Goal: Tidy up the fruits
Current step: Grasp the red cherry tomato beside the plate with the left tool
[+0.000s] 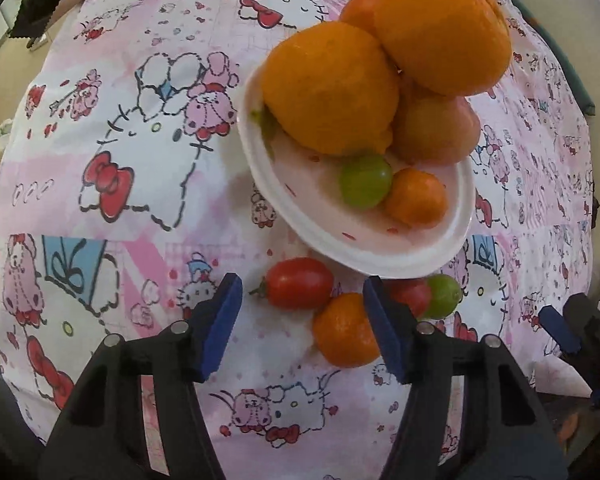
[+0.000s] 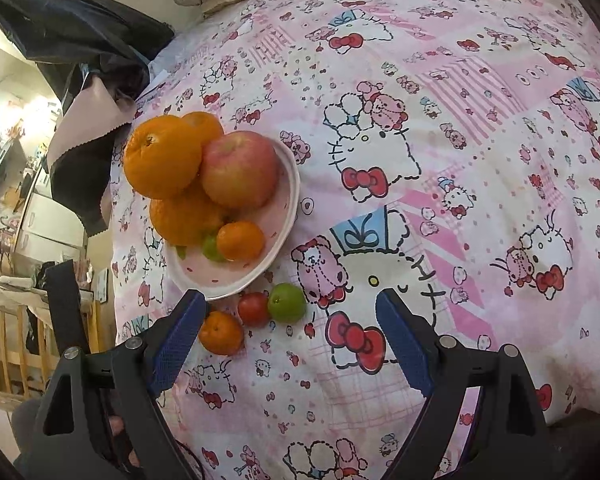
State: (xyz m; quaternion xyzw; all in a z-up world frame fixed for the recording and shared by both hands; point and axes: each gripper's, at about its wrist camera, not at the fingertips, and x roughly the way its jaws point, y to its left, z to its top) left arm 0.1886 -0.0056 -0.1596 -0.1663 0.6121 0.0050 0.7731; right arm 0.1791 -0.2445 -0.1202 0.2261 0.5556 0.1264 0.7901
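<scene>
— Well, any writing to read? 
— None legible. The pink sheet (image 2: 480, 128) is printed with cartoon cats, bears and red bows only, no clear lettering.

— And the left claw (image 1: 302, 320)? 
— Its blue pads stand partly apart, pointing down at the loose fruit on the sheet. A red cherry tomato (image 1: 298, 282) and a small orange (image 1: 344, 330) lie between the fingers; the orange sits against the right-side pad, perhaps touching — the pad hides the edge. Nothing is gripped.

— The right claw (image 2: 290, 344)? 
— Wide open and empty, hovering over the sheet; the small orange lies beside its left-side pad.

— Where are the fruits? 
— Most are piled on the white plate (image 1: 364, 256): big oranges (image 1: 332, 88), an apple (image 2: 240, 168), a green fruit (image 1: 364, 184) and another small orange (image 1: 416, 198). Just off the rim lie the tomatoes, the orange and a second green fruit (image 2: 287, 302).
</scene>
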